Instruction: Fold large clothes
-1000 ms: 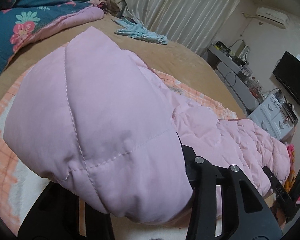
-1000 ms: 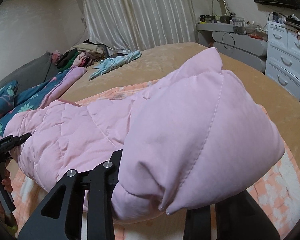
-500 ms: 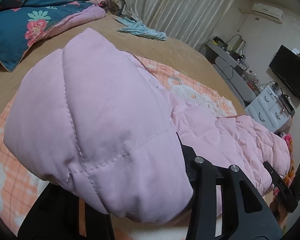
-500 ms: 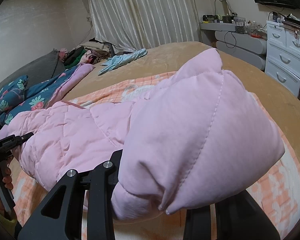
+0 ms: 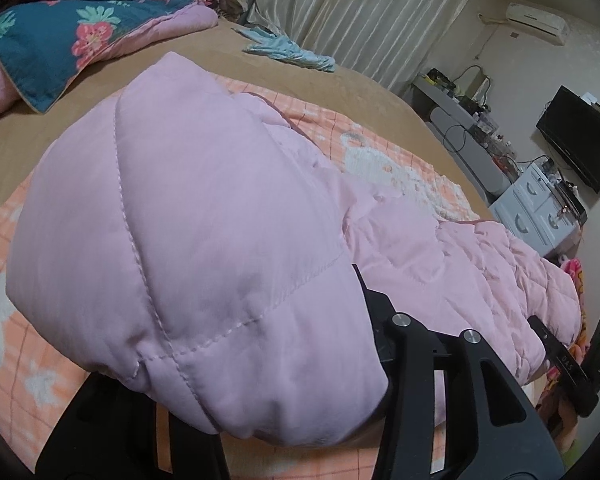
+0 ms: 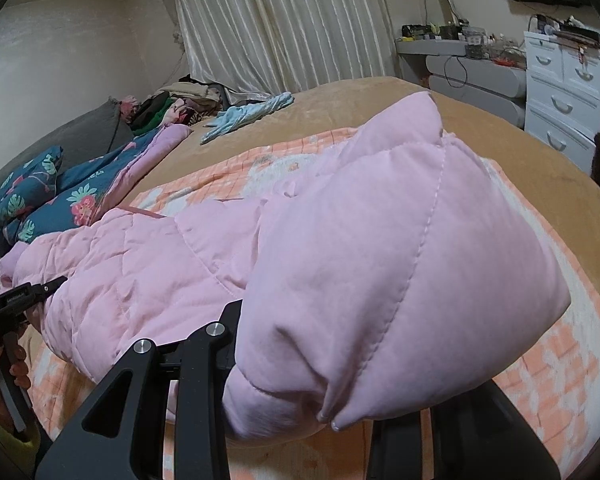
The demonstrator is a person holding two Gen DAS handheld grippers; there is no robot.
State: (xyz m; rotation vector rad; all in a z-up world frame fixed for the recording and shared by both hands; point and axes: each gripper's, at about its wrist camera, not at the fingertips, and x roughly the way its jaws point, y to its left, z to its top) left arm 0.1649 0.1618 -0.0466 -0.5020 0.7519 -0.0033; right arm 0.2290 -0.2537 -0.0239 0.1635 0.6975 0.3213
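Note:
A pink quilted jacket (image 5: 200, 220) hangs between both grippers above an orange-and-white checked blanket (image 5: 380, 140) on the bed. My left gripper (image 5: 252, 340) has one puffy end of the jacket bulging over its fingers, which are hidden. Its jaws are opening slightly with the fabric still between them. My right gripper (image 6: 348, 340) is shut on the other end of the jacket (image 6: 380, 240), its tips buried under fabric. The right gripper (image 5: 560, 360) also shows at the far right of the left wrist view. The left gripper (image 6: 20, 296) sits at the left edge of the right wrist view, a hand below it.
The tan bed cover (image 6: 380, 96) lies under the checked blanket (image 6: 260, 168). A blue floral quilt (image 5: 60, 32) is at the head end, a light blue garment (image 5: 288, 48) beyond. A clothes pile (image 6: 180, 100), white drawers (image 6: 560, 92) and a grey desk (image 5: 460, 128) flank the bed.
Both grippers have carried the jacket across the bed together. More of the checked blanket now shows beyond it, and the floral quilt has slid further into view. The grip looks unchanged.

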